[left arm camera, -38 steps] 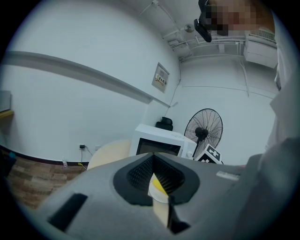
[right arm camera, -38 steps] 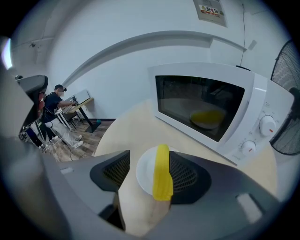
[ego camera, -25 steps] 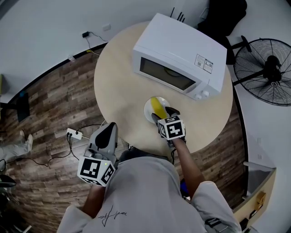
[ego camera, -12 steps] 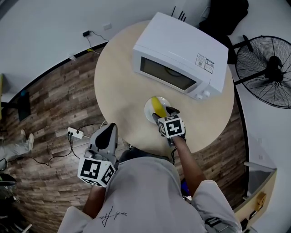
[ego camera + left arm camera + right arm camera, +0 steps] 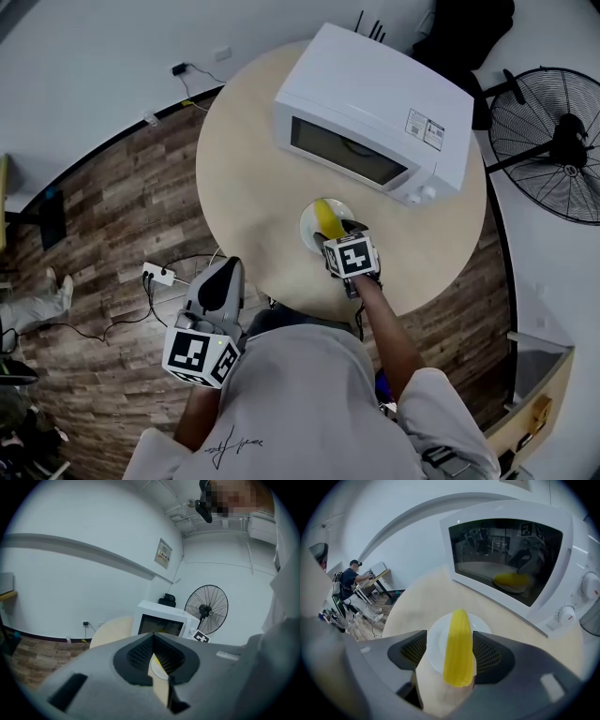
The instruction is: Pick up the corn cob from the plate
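Two grippers show, only one at work. The right gripper [image 5: 342, 232] reaches over the table [image 5: 244, 169] to the plate [image 5: 307, 225], which sits at the table's 5 o'clock side, just before the microwave [image 5: 375, 112]. The cob [image 5: 325, 217] lies on the plate, pointing toward 11 o'clock. The right jaws stand released, one on each side of its near end; the right pad looks to touch it, while a sliver of plate shows at the left. That straddle suits a squeeze across the cob's width. The left gripper [image 5: 226, 266] hangs off the table at 7 o'clock, jaws clenched on nothing, likely parked clear.
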`<action>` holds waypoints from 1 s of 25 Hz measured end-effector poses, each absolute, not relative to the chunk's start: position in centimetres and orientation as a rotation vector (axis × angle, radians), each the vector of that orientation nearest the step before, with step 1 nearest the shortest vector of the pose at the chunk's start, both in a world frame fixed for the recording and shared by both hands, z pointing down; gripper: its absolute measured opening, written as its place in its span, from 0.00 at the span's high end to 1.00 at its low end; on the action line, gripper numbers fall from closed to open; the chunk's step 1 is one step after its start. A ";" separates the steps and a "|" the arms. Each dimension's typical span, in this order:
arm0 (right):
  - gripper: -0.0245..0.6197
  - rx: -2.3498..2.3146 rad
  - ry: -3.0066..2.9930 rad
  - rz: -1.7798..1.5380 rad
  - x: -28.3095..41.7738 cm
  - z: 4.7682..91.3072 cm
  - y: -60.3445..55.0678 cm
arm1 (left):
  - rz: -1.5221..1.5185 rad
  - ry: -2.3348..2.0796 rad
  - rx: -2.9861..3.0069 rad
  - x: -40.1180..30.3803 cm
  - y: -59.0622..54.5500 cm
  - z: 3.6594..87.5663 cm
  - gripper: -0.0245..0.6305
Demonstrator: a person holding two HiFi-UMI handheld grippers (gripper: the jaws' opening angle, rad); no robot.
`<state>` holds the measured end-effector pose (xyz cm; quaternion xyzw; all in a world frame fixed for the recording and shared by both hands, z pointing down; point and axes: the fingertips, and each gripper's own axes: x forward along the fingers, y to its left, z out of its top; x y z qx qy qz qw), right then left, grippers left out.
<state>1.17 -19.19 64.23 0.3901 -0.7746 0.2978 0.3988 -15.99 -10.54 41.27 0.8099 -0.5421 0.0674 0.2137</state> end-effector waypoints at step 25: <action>0.43 0.951 -1.844 0.729 1.5 69.6 -20.6 | 0.214 -1.547 2.174 -17.3 -10.3 42.6 0.97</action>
